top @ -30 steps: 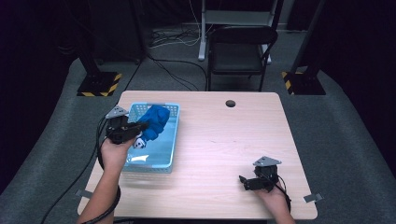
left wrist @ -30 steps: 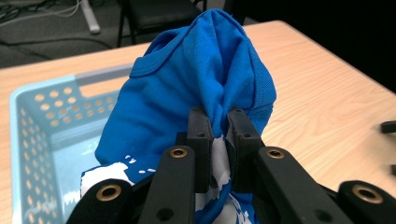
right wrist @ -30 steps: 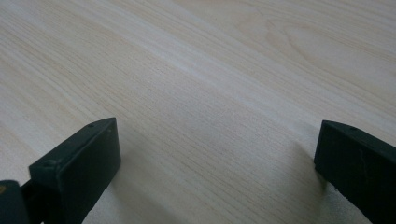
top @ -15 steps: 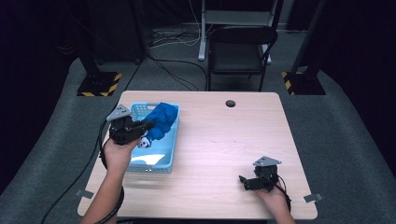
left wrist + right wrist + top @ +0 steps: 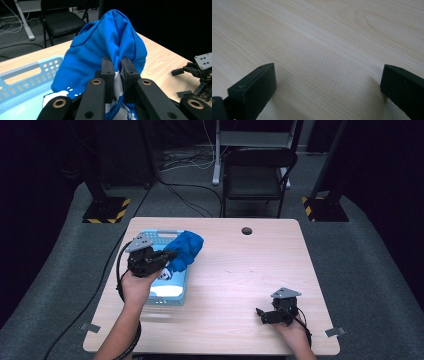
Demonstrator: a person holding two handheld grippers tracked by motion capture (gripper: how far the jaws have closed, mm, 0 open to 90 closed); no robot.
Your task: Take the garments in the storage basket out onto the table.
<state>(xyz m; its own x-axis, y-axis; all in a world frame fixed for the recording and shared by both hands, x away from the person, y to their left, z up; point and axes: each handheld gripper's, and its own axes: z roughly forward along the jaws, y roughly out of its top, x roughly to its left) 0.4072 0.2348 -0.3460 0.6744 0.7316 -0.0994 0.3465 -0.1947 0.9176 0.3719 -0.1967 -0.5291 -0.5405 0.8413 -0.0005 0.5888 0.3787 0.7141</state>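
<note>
One blue shirt (image 5: 186,249) hangs clamped in the left tool (image 5: 167,255); lift it clear of the basket (image 5: 170,291) rim before crossing the desk (image 5: 235,285). Right tool (image 5: 261,314) rests open.

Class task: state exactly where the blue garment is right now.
In the high view, the blue garment hangs from the shut left gripper, above the light-blue basket's right rim, on the table's left.

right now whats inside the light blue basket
Part of the blue garment hangs into the basket, pinched in the left gripper; its near floor is bare. Anything beneath the cloth is covered.
</note>
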